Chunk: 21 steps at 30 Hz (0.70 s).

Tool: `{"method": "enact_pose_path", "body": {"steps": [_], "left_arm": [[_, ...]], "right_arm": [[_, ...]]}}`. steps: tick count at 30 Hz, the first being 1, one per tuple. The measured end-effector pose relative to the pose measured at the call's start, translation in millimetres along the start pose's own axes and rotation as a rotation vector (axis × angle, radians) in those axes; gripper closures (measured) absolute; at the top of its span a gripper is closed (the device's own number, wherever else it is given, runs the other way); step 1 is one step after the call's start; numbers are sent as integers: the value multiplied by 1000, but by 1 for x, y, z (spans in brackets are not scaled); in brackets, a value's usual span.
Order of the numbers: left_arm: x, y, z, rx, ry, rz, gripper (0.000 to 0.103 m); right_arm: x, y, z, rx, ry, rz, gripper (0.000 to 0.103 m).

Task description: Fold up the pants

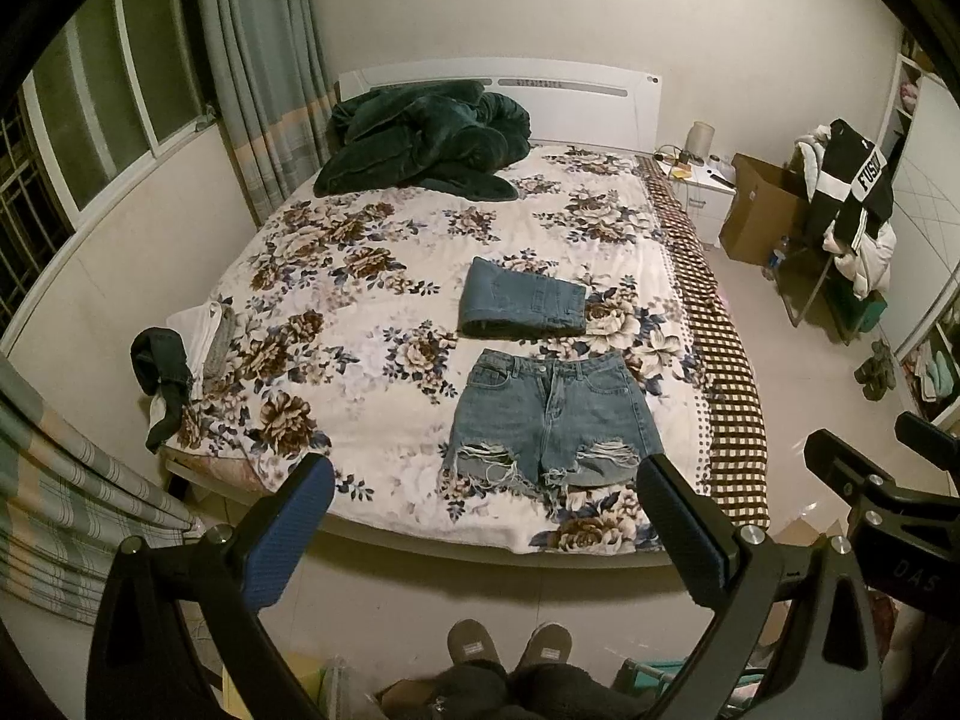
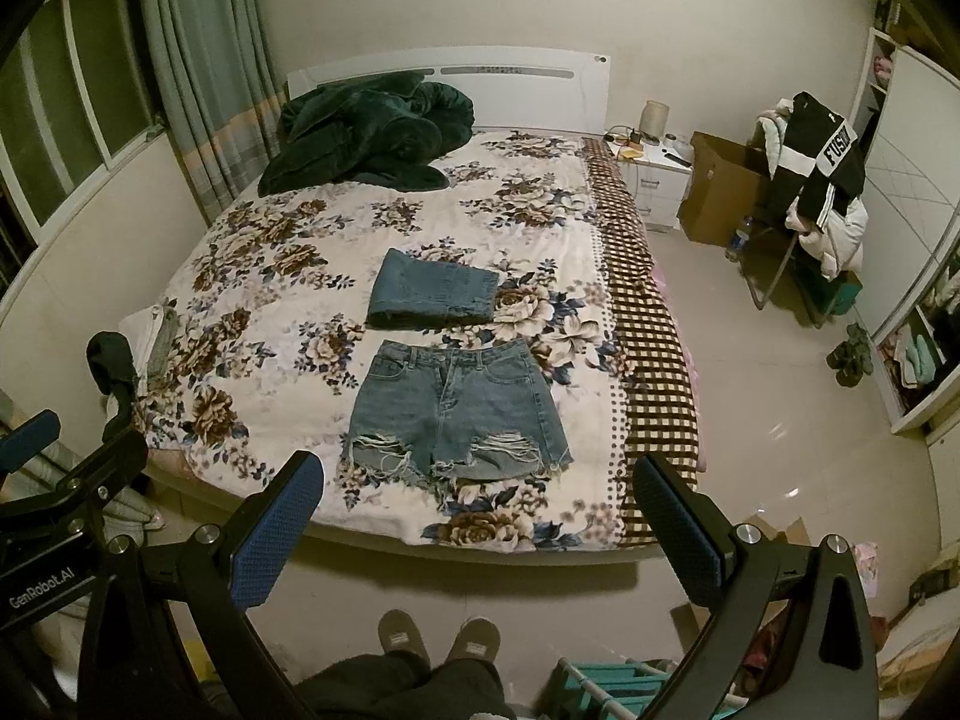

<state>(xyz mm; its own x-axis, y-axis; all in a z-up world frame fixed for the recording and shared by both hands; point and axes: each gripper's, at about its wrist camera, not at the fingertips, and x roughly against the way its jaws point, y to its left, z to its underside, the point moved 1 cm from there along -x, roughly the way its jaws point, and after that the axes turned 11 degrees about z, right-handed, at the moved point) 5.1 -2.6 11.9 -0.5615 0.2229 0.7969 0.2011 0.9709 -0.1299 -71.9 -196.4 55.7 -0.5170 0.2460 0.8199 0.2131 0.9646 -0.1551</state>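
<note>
Your shorts lie flat on the bed, near its foot edge, waistband toward the headboard and frayed hems toward you. They sit ahead of and below both grippers, well apart from them, framed between the fingers in each wrist view. Just beyond the waistband rests a folded pair of jeans, close to the shorts but not touching that you can tell.

Your left gripper is spread wide, holding nothing and touching nothing; it hangs over the floor short of the mattress. Your right gripper is likewise spread wide and bare, also short of the bed.

The shorts are faded blue denim with ripped, stringy tears across both leg fronts and ragged hems. The folded jeans are the same kind of denim, a thick rectangular bundle. The bedspread is soft, cream with brown and blue flowers, edged by a brown checked sheet. The gripper pads are blue and finely textured on black frames.
</note>
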Motion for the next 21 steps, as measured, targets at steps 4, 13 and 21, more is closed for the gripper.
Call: {"method": "enact_pose_path", "body": {"steps": [4, 13, 21], "left_arm": [[0, 0, 0, -1, -1, 1, 0], [1, 0, 0, 1, -4, 2, 0], [0, 0, 1, 2, -7, 1, 0]], "right_arm": [[1, 0, -1, -1, 0, -1, 0], [0, 0, 0, 0, -1, -1, 0], [0, -1, 1, -1, -2, -1, 0]]}}
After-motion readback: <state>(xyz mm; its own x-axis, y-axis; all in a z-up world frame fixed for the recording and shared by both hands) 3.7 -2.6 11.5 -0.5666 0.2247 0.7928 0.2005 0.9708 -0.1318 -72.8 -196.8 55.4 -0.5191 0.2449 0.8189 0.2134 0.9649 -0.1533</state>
